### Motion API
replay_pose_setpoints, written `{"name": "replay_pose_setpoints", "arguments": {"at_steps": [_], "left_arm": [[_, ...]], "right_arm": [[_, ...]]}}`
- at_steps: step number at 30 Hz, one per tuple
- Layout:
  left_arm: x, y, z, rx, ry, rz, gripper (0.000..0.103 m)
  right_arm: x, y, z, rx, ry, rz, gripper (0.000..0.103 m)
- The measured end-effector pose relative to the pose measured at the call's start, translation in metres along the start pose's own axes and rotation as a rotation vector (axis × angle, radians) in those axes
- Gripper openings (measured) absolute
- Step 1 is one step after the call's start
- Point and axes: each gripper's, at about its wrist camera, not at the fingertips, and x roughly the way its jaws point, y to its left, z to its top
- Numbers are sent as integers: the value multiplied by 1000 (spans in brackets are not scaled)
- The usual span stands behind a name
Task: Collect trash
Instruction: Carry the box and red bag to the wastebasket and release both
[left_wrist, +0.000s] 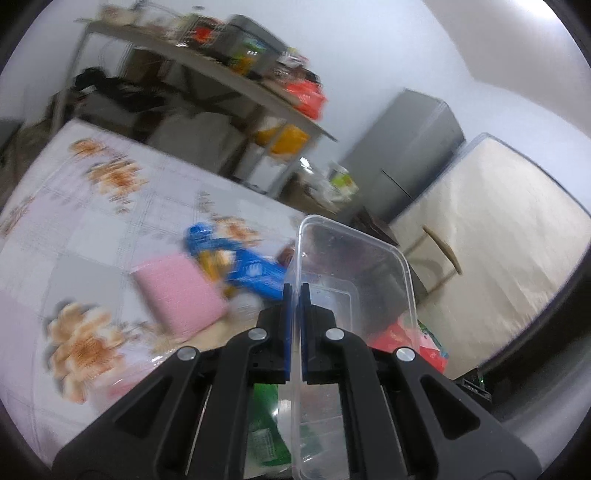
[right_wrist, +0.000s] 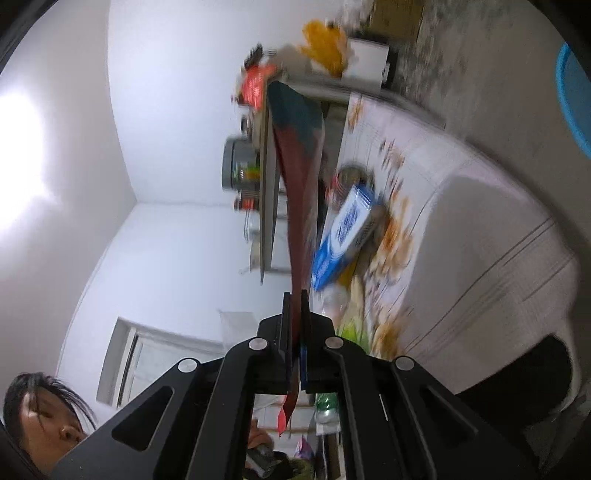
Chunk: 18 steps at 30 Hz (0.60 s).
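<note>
Left wrist: tongs clamp plastic tub.

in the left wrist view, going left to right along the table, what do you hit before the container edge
pink rectangular sponge-like pad → blue crumpled plastic wrapper → clear rectangular plastic container, its wall pinched by the left hand-held gripper

A clear rectangular plastic container is held up off the floral table by one wall, open side facing right. A flat red-and-teal wrapper hangs pinched edge-on; a blue-and-white box lies on the table.
</note>
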Motion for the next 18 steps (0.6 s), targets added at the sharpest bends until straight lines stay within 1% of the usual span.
{"name": "replay_pose_setpoints", "arguments": {"at_steps": [3,5,6,8,10,11,13,14,15,16,18], "left_arm": [[31,-50,14,125,49,-41,2],[53,-80,16,189,89,-62,2],[71,-101,16,230,125,-68,2],[100,-129,13,285,183,-73,2],[136,-165,4,357,243,-87,2],[154,-181,-1,389,279,-93,2],[205,-214,-23,445,399,-98,2],[222,-223,-33,460,442,-95,2],[251,-236,-49,484,505,-81,2],[267,-244,-62,508,541,-69,2],[312,-262,-100,568,640,-39,2]], "right_arm": [[-44,1,12,-37,-117,-51,3],[-77,1,18,-59,-202,-106,3],[-99,-1,21,-67,-257,-146,3],[-128,-6,25,-71,-333,-215,3],[-162,-13,27,-79,-423,-327,3],[-169,-15,27,-78,-442,-357,3],[-190,-27,29,-61,-493,-463,3],[-192,-31,31,-54,-503,-497,3],[-196,-39,33,-40,-513,-544,3],[-194,-46,35,-27,-517,-581,3],[-187,-63,44,-3,-514,-637,3]]}}
